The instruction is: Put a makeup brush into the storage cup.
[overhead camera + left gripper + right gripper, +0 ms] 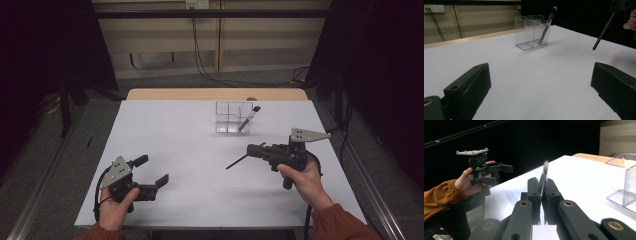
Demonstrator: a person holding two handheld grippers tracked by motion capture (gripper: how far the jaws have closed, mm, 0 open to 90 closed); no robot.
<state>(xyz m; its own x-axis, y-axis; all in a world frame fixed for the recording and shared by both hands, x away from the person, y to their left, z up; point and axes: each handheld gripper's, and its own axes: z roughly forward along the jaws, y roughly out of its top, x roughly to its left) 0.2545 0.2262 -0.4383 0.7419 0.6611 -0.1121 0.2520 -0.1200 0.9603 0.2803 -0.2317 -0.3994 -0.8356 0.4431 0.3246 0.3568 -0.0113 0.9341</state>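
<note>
White table (200,165), dark room all round, and a thin brush (236,162) is up in the right gripper (252,149)!

Right gripper's jaws are clamped tight on the brush, which hangs above the right half of the table with its slim handle slanting down toward the left. Near left, the left gripper (152,171) has its jaws spread wide, nothing between them. Far centre stands a clear organizer (227,120), a second brush (249,118) leaning in its right compartment.
</note>
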